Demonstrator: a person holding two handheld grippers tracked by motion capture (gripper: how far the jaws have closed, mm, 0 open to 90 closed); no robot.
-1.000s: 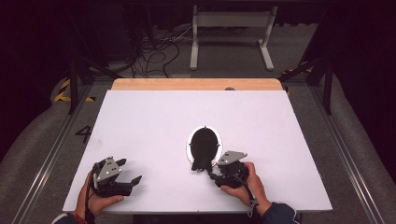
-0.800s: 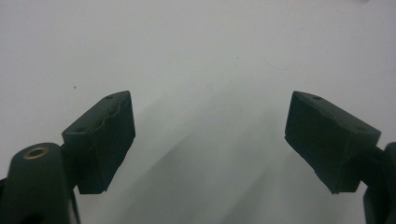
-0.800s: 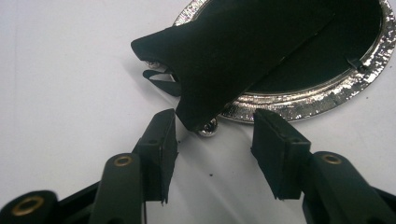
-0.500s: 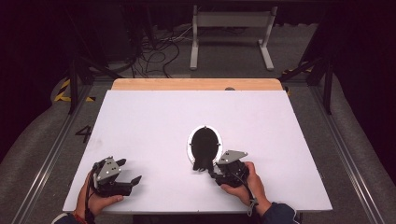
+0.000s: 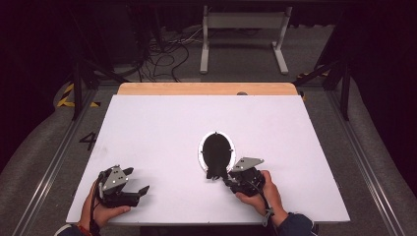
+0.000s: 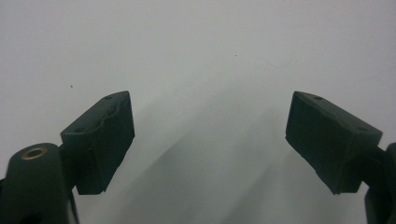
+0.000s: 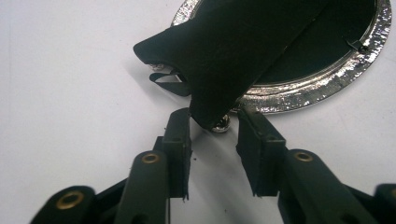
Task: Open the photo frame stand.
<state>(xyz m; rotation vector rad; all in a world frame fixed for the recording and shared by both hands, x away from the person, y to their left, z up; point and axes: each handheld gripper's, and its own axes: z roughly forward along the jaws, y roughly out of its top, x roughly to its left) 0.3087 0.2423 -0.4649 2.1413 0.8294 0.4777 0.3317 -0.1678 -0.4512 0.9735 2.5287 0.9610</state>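
While its jaws have just been closing around the near tip of a black cloth flap (image 7: 233, 51), the right tool (image 7: 212, 123) is not yet pinching; the silver-rimmed oval frame (image 7: 327, 88) lies straight ahead, the open left tool (image 5: 129, 189) well aside

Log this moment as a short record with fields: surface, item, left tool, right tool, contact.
surface: white table top with a wooden strip along its far edge
item: oval silver-rimmed frame, lying face down, its black easel stand pointing toward the right tool
left tool: near the table's front left corner, jaws wide apart, nothing between them
right tool: at the tip of the stand; its jaws have just been closing
contact: the stand's tip sits between the right tool's jaws; a gap shows on the right side, so no firm grip yet
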